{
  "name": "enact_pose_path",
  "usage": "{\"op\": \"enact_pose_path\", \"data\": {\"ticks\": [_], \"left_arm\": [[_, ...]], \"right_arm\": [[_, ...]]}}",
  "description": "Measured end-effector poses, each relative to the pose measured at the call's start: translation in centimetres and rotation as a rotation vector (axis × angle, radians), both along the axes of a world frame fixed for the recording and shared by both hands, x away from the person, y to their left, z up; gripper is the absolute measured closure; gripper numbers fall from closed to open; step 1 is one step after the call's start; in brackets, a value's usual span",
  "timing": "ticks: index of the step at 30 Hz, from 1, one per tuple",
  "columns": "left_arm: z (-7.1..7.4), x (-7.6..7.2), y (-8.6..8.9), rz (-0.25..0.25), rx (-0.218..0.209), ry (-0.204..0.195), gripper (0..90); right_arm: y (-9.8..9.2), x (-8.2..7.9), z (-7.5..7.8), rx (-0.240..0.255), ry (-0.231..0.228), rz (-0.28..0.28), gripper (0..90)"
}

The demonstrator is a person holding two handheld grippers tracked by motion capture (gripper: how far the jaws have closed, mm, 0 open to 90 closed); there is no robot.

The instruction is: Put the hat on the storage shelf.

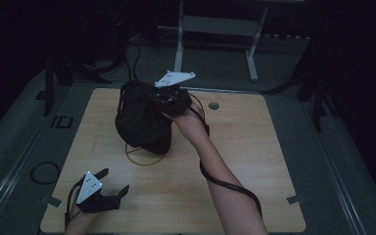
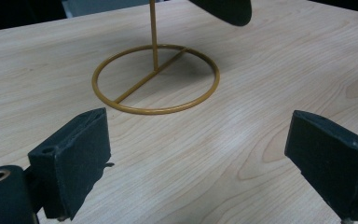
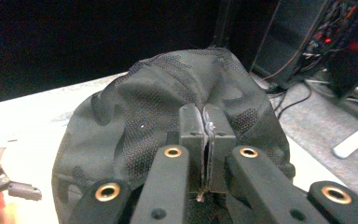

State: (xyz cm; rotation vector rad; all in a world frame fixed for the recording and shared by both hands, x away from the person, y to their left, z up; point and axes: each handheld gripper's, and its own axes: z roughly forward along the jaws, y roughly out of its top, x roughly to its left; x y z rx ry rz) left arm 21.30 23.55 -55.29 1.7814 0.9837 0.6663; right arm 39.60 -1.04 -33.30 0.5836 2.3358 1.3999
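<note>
High view: the right gripper (image 1: 169,98) holds a black fabric cap (image 1: 139,117) above a gold wire stand (image 1: 144,157) on the wooden table (image 1: 254,161), while the left gripper (image 1: 100,191) rests near the stand, toward the person. Left gripper view: its jaws stand wide apart, empty, facing the stand's ring base with the cap's edge hanging above it. Right gripper view: the jaws are pinched tight on the cap's cloth, so I judge it best to centre the crown over the upright rod and lower slowly before letting go.

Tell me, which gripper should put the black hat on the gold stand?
Probably the right gripper: it is shut on the black hat, held just above the gold stand. The left gripper is open, holding nothing, near the table edge.
</note>
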Motion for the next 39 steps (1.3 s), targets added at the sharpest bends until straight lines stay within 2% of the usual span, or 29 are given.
{"op": "enact_pose_path", "data": {"ticks": [9,12,13,15,17,29,39], "left_arm": [[-0.1,0.1,0.0,-0.007,-0.002,0.002,7.3],[-0.1,0.1,-0.1,-0.009,0.002,0.006,7.3],[-0.1,0.1,-0.1,-0.01,0.0,0.007,7.3],[-0.1,0.1,-0.1,-0.013,0.003,0.006,7.3],[0.0,0.0,-0.1,-0.013,-0.001,0.002,7.3],[-0.1,0.0,-0.2,-0.017,0.001,0.002,7.3],[-0.1,0.1,-0.2,-0.015,-0.008,0.01,7.3]], "right_arm": [[0.4,0.5,-0.6,-0.005,0.031,0.023,86.8],[0.4,0.6,-0.6,0.044,0.083,0.072,72.7],[0.5,0.6,-0.7,0.048,0.094,0.083,70.8],[1.0,0.4,-1.0,0.011,0.078,0.077,68.7],[1.2,0.4,-1.1,0.005,0.078,0.082,68.3],[1.0,0.3,-1.1,0.01,0.076,0.08,63.2],[-0.1,-0.2,-1.0,0.044,0.054,0.079,41.7]]}}
